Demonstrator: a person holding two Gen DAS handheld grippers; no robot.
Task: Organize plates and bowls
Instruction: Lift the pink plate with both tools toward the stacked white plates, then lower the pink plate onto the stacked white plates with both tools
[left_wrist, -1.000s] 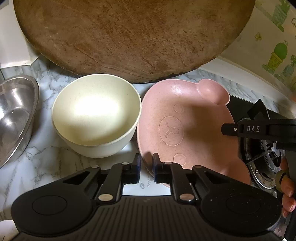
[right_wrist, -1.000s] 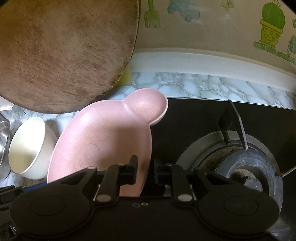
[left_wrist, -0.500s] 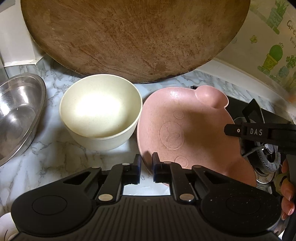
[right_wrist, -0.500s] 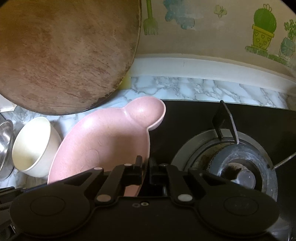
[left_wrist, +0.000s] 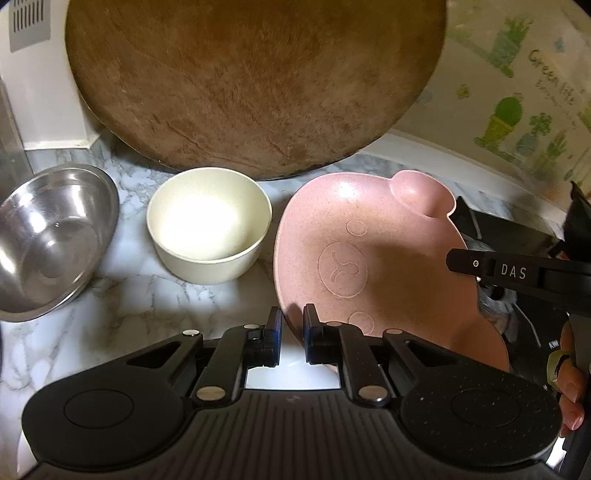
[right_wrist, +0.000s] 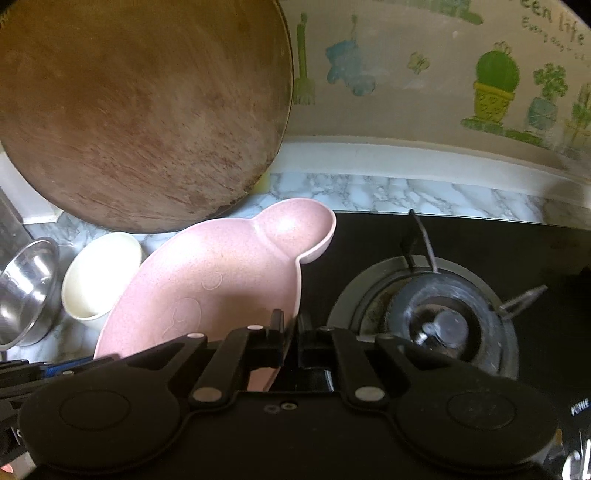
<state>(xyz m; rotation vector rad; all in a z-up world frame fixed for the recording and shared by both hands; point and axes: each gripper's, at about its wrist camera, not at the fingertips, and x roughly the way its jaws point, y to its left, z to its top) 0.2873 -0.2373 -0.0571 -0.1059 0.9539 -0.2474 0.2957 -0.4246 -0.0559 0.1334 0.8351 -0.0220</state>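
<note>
Between both claws, pink plate (left_wrist: 388, 258), ear seemingly wallward

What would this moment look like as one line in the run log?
stage: lifting | left gripper: shut on pink plate near rim | right gripper: shut on its stove-side rim | cream bowl: on counter, untouched

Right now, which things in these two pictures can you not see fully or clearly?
- Pink plate: near edge hidden by the left gripper in the left view, by the right gripper in the right.
- Steel bowl: cut off by the left frame edge.
- Cream bowl: partly behind the plate, right view.
- Wall lettering: blurred.
</note>
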